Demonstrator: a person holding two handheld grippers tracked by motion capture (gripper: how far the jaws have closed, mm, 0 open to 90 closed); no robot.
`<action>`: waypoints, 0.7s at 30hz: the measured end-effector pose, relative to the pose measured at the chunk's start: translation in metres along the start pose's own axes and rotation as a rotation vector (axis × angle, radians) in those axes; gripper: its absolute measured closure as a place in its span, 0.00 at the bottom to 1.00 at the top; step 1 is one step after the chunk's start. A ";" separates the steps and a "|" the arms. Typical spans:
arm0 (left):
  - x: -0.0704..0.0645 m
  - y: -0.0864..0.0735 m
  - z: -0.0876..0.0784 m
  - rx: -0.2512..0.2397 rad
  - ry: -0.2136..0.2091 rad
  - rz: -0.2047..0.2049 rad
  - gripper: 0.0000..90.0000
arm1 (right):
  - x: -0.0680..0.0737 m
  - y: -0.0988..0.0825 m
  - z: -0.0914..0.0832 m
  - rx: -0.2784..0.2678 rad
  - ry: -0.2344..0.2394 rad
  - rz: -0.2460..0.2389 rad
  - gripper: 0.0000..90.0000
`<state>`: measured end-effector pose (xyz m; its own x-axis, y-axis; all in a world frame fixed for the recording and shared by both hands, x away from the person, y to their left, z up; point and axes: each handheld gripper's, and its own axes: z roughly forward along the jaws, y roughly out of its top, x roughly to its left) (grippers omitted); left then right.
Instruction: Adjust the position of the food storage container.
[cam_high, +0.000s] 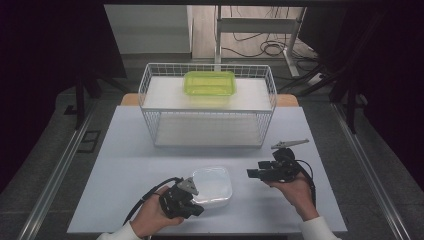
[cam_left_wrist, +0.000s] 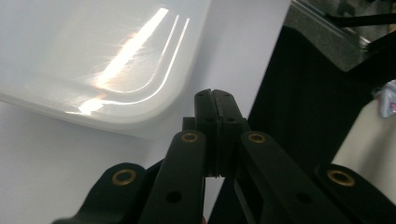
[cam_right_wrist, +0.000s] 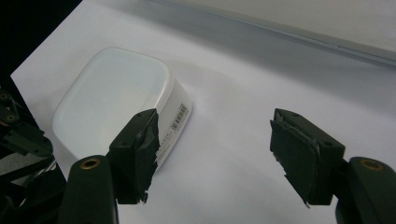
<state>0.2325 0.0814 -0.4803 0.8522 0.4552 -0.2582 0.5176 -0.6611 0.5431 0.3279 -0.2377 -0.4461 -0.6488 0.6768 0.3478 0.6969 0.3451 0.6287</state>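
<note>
**Caller:** Two grippers over the table (cam_high: 125, 150), so let's go left to right. Left gripper (cam_high: 196, 210) sits low at the near edge, at about seven o'clock from the table's middle, and it's right up against the white plastic container (cam_high: 212, 186).

**Analyst:** And its jaws are pressed flat together, nothing between them. In the left gripper view the left gripper (cam_left_wrist: 215, 100) points just past the rounded corner of the white plastic container (cam_left_wrist: 93, 60), which fills the ten o'clock part of that view. Whether the tips actually touch the container, I can't tell.

**Caller:** The container itself?

**Analyst:** Flat on the table, upside down or lidded, I can't say which. It lies near the front edge, slightly left of centre. From the right gripper view the white plastic container (cam_right_wrist: 112, 98) shows a barcode label (cam_right_wrist: 180, 116) on its side wall.

**Caller:** Moving right, the right gripper (cam_high: 250, 173) is at four o'clock from the table's middle, held level, pointing left toward the container.

**Analyst:** Its jaws stand wide apart and empty; in its own view the right gripper (cam_right_wrist: 215, 154) has bare table between the pads, with the container just beyond the left pad.

**Caller:** At twelve o'clock, the white wire basket (cam_high: 150, 107) stands at the far side, a lime-green tray (cam_high: 210, 82) resting on its upper shelf.
</note>
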 end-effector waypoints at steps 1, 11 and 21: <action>0.002 0.000 0.000 0.002 -0.004 -0.002 1.00 | 0.000 0.000 0.000 0.001 0.000 0.001 0.36; 0.008 -0.002 0.000 -0.017 -0.001 -0.032 1.00 | 0.000 -0.001 0.001 0.006 0.000 -0.002 0.36; 0.014 -0.003 -0.003 -0.026 0.008 -0.054 1.00 | 0.000 0.000 0.000 0.001 0.000 0.001 0.36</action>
<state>0.2425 0.0915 -0.4833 0.8224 0.4944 -0.2816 0.5606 -0.6195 0.5495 0.3274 -0.2380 -0.4461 -0.6482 0.6772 0.3482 0.6977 0.3452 0.6277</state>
